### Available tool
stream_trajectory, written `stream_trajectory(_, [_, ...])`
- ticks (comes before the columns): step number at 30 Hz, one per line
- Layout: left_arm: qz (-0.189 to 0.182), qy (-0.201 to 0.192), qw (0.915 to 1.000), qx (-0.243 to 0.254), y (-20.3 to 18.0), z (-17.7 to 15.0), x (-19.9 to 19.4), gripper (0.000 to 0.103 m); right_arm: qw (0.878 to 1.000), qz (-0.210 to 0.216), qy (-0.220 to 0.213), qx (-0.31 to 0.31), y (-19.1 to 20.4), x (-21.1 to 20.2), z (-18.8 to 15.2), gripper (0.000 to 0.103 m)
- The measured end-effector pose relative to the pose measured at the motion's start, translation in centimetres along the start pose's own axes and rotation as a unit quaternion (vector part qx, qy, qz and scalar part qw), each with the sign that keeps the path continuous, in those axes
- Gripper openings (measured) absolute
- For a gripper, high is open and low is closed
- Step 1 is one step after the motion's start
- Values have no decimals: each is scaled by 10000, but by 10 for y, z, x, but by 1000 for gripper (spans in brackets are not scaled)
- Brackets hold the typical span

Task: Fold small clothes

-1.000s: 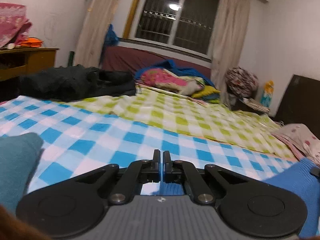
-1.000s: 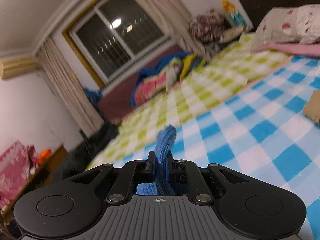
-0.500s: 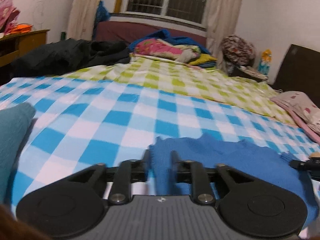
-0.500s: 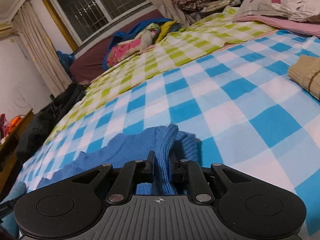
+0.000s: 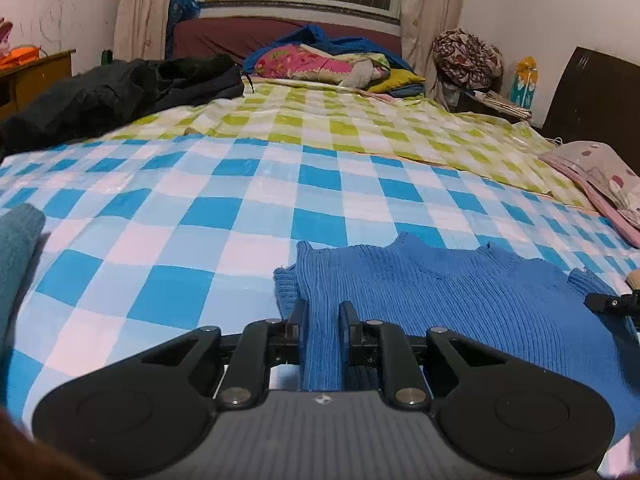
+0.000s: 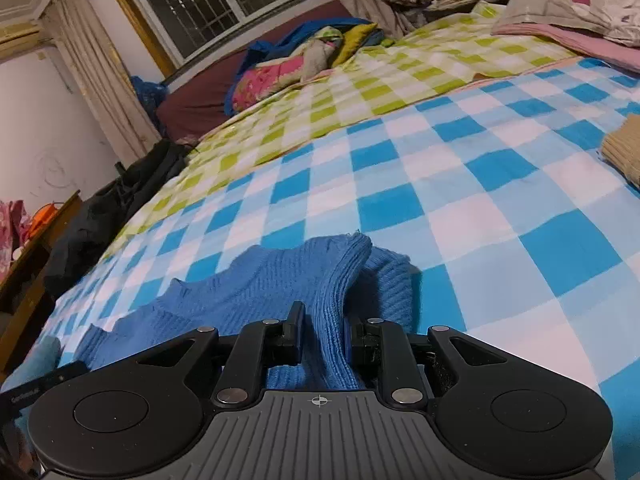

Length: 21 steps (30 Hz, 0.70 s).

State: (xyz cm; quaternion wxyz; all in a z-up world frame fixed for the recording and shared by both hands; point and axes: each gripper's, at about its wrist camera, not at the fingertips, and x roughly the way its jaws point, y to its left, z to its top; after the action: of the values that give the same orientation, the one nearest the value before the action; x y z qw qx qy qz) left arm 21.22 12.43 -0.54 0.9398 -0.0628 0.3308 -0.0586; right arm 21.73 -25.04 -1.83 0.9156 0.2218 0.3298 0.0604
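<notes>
A blue knit sweater (image 5: 460, 292) lies spread on the blue-and-white checked sheet (image 5: 180, 240), neckline away from me. My left gripper (image 5: 323, 312) is low over its left shoulder. A strip of the knit fills the gap between the closing jaws. In the right wrist view the sweater (image 6: 256, 280) bunches into a ridge at its right shoulder. That ridge runs between the jaws of my right gripper (image 6: 325, 320), which are opening, with a small gap beside the left finger. The right gripper's tip (image 5: 612, 304) shows at the left view's edge.
A teal folded garment (image 5: 16, 248) lies at the left edge of the bed, a tan knit piece (image 6: 624, 148) at the right. Black clothes (image 5: 100, 100), a heap of bright bedding (image 5: 320, 64) and a spotted pillow (image 5: 600, 168) sit farther back on the green checked sheet.
Both grippers have come down toward the bed and tilted downward. The sweater, held up before, now lies spread on the sheet. The right jaws have widened; the left jaws opened, then narrowed.
</notes>
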Motion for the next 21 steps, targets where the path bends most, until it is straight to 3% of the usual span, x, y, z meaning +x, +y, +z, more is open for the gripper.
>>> stream_trajectory(5, [-163,297,9994,-55,1,5,18,24,9997,-5,215,-65,1,11,2,23])
stream_trajectory(6, [-137,267,9995,3,-1,5,17,15,9996,-1,256,-69,2,13,2,23])
stream_trajectory(7, [-142,217,9996,52,-2,5,15,13,9995,-14,288,-94,2,15,3,20])
stream_trajectory(9, [-181,-49,9998,93,-4,7,0,12,9995,-55,291,-94,5,11,7,12])
stream_trajectory(11, [-251,-413,9988,58,-5,13,-25,12,9998,157,78,-11,8,-5,11,11])
stream_trajectory(13, [-479,-894,9948,-81,-4,20,-56,12,9980,525,-327,94,14,-33,17,11])
stream_trajectory(16, [-458,-1555,9868,-21,-6,24,-84,12,9849,1236,-1214,-3,28,-84,21,10])
stream_trajectory(19, [-340,-1289,9908,-237,2,24,-59,12,9754,1092,-1902,-225,36,-102,19,10])
stream_trajectory(20, [-315,-1045,9935,-313,5,21,-44,12,9777,969,-1855,-192,34,-96,19,10])
stream_trajectory(21, [-224,-838,9956,-342,7,17,-28,12,9850,799,-1526,-61,28,-79,20,10])
